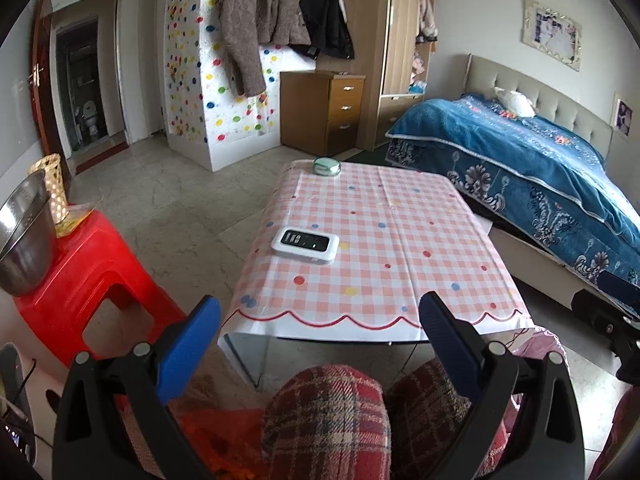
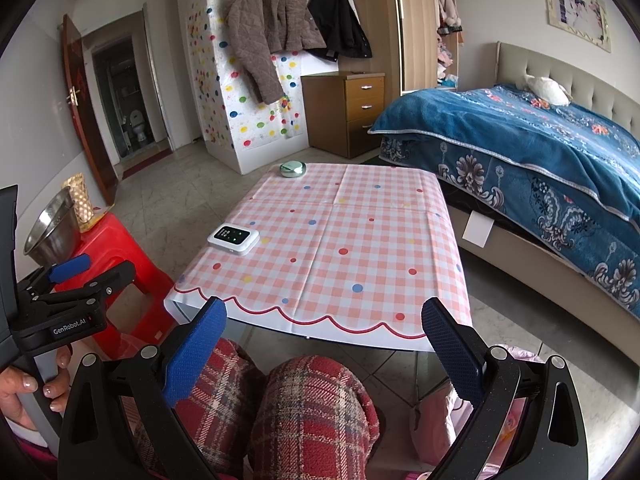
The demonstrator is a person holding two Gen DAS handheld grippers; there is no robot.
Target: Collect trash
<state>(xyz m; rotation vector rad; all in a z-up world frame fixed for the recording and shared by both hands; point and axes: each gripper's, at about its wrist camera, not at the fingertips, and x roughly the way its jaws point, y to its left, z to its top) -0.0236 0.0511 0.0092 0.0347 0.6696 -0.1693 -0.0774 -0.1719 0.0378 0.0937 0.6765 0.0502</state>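
A low table with a pink checked cloth stands in front of me. On it lie a white device with a dark screen and a small round green tin at the far edge. I see no loose trash on the table. My left gripper is open and empty, held before the table's near edge above the person's knees. My right gripper is open and empty at the same near edge. The left gripper also shows in the right wrist view, at the left.
A red plastic stool at the left carries a steel bowl and a gold patterned cup. A bed with a blue cover runs along the right. A wooden drawer unit stands behind the table.
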